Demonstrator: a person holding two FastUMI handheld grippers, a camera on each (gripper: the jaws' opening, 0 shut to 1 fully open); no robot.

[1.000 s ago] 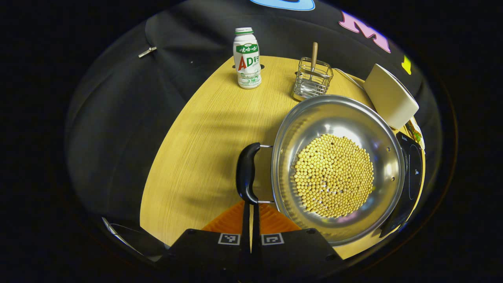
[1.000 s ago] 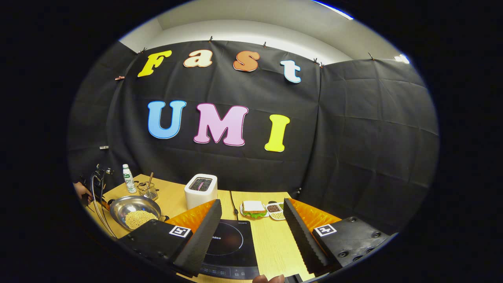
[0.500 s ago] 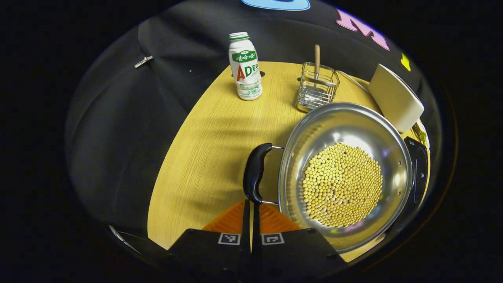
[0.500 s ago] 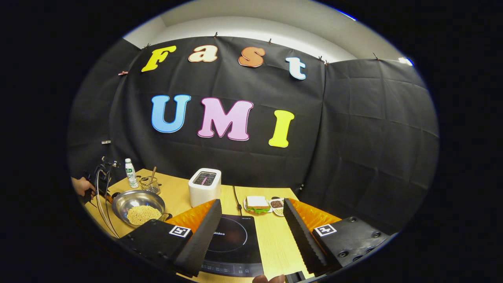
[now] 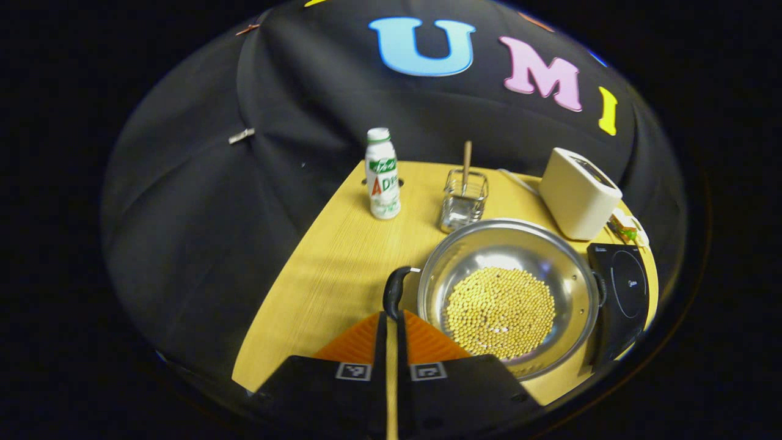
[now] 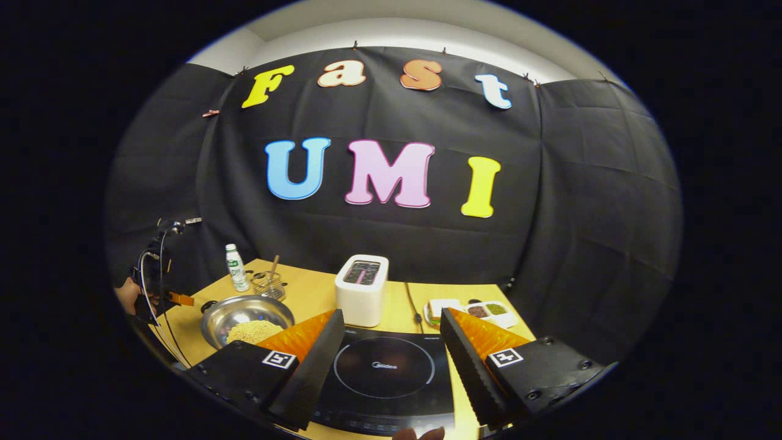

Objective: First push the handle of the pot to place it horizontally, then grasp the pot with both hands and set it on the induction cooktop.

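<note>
Steel pot [image 5: 507, 293] left of cooktop [image 6: 385, 370]; my left gripper [image 5: 391, 318] fingers together by handle [image 5: 394, 292]; right gripper [image 6: 391, 342] fingers apart.

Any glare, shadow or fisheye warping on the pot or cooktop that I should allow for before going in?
Left gripper view: bright glare on the pot inner wall, soft shadow bands across the table, whose edges bow strongly, and the beans stay sharp. Right gripper view: the induction cooktop is evenly lit with faint sheen, and the right tool looms large and stretched.
</note>
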